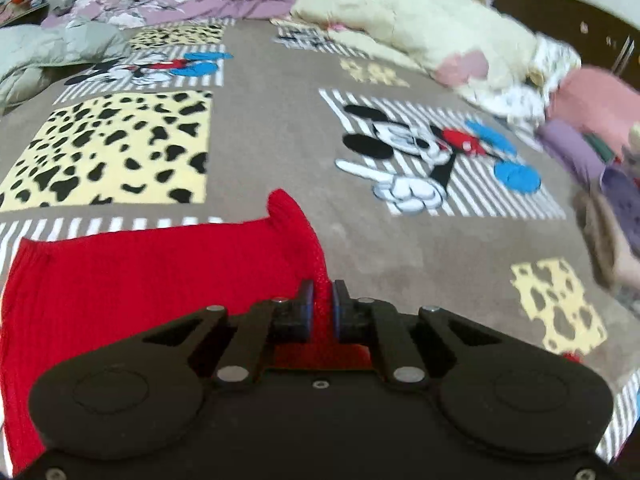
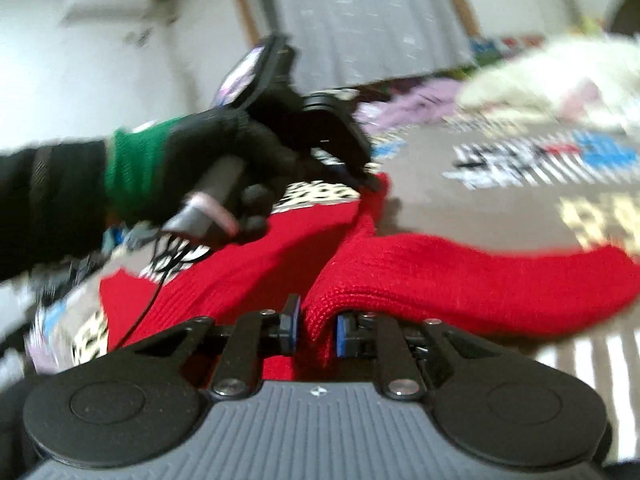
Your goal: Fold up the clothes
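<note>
Left wrist view: red ribbed-knit garment [image 1: 160, 272] on a plush cartoon-print bed blanket [image 1: 272, 128].
Left gripper [image 1: 320, 308] fingers pinch a garment edge; right gripper [image 2: 316, 326] fingers clamp a thick knit fold.

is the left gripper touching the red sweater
Touching. The left wrist view shows the left gripper with its jaws closed on a raised ridge of the red sweater.

A home bedroom; a bed [image 1: 280, 128] under a cartoon-print blanket [image 1: 420, 160]; rumpled quilts [image 1: 224, 0] and a cream fleece [image 1: 420, 28] heaped behind; dark wooden headboard [image 1: 560, 20]; a curtained window [image 2: 360, 20].
</note>
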The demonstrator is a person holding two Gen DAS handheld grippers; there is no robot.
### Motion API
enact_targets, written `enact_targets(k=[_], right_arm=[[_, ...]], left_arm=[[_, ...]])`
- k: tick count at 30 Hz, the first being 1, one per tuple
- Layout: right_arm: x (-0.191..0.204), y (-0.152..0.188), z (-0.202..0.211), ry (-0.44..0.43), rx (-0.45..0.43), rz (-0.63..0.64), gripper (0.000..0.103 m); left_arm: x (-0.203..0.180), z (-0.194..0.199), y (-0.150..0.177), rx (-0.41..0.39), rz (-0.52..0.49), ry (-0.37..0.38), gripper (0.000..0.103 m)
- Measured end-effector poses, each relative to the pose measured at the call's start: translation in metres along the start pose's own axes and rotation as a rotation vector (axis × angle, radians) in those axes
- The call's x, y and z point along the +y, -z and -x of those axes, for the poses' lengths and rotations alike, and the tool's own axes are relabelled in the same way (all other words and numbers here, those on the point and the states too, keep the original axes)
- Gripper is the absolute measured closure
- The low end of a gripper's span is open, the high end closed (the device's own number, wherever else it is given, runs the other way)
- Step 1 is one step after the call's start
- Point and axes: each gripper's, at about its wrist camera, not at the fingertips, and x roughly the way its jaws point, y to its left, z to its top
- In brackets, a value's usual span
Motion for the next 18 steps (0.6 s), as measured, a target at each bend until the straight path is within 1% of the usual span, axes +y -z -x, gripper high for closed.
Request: enact_targets(k=[4, 7, 12, 15, 18], right_arm=[[0.024, -0.001, -0.009, -0.011, 0.024, 0.145, 0.085], [0.036, 0.001, -0.018, -0.012, 0.053, 0.222, 0.085], [0.044, 0.002, -0.031, -0.028, 0.108, 0.277, 0.085], [0.047, 0.004, -0.035, -0.036, 0.130, 0.282, 0.085], [0.051, 0.006, -0.036, -0.040, 0.143, 0.286, 0.085]], left_arm=[[0.017, 0.011, 0.000, -0.032, 0.042, 0.034, 0.095], [0.030, 0.014, 0.006, -0.039, 0.064, 0.031, 0.095], [0.052, 0.010, 0.023, -0.035, 0.079, 0.008, 0.095], [0.055, 0.004, 0.031, -0.028, 0.038, -0.021, 0.095], [0.055, 0.005, 0.031, -0.028, 0.008, -0.028, 0.095]])
